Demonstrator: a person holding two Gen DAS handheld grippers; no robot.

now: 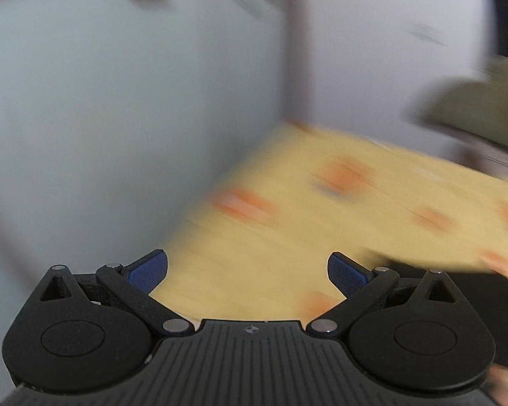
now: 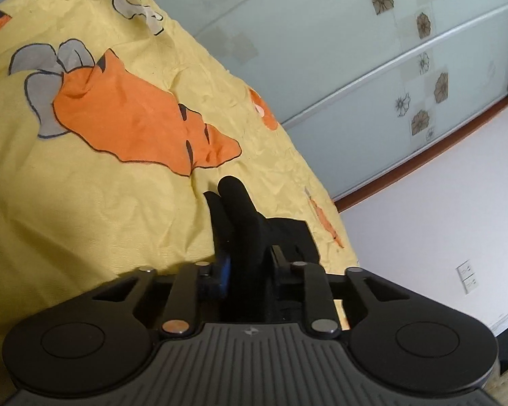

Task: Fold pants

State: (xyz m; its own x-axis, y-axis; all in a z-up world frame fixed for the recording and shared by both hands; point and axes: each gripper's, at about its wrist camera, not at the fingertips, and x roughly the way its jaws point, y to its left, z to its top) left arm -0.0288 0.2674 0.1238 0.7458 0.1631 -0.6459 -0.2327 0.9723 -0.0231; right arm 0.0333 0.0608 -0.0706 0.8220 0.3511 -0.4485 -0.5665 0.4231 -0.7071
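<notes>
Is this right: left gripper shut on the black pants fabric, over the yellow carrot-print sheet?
No, it's the right gripper that is shut on the black pants fabric, over the yellow carrot-print sheet; the right wrist view shows it.

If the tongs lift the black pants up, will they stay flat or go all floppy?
Probably floppy. The black pants bunch into a soft fold where the right tongs pinch them, so they would likely droop. They seem light, since one small pinch holds the fold up. The left tongs are open and empty, so the rest would probably hang over the yellow sheet.
</notes>
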